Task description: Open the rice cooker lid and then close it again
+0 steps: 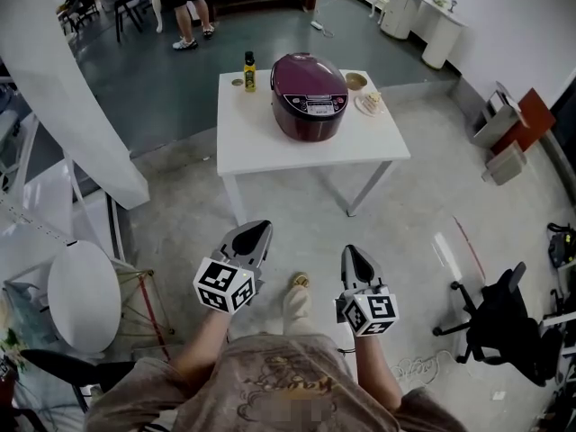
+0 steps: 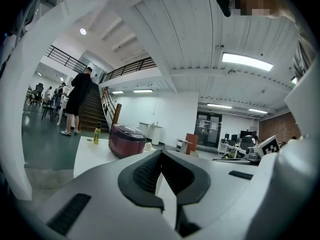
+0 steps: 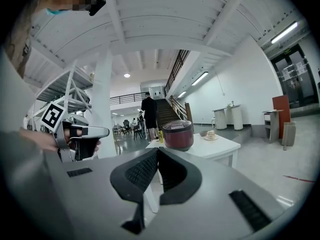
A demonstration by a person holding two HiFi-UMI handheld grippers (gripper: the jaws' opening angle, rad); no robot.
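A dark red rice cooker (image 1: 310, 94) with its lid down stands on a white table (image 1: 261, 138) some way ahead of me. It also shows small in the left gripper view as the cooker (image 2: 126, 140) and in the right gripper view as the cooker (image 3: 178, 134). My left gripper (image 1: 255, 236) and right gripper (image 1: 359, 261) are held low over the floor, well short of the table. Both point toward it. Each is shut, tips touching, with nothing between them (image 2: 161, 154) (image 3: 157, 151).
On the table stand a yellow bottle (image 1: 249, 71), a small bowl (image 1: 355, 81) and a plate of food (image 1: 370, 103). A white pillar (image 1: 67, 97) rises at the left and a black office chair (image 1: 500, 318) stands at the right. A person (image 1: 188, 7) stands beyond the table.
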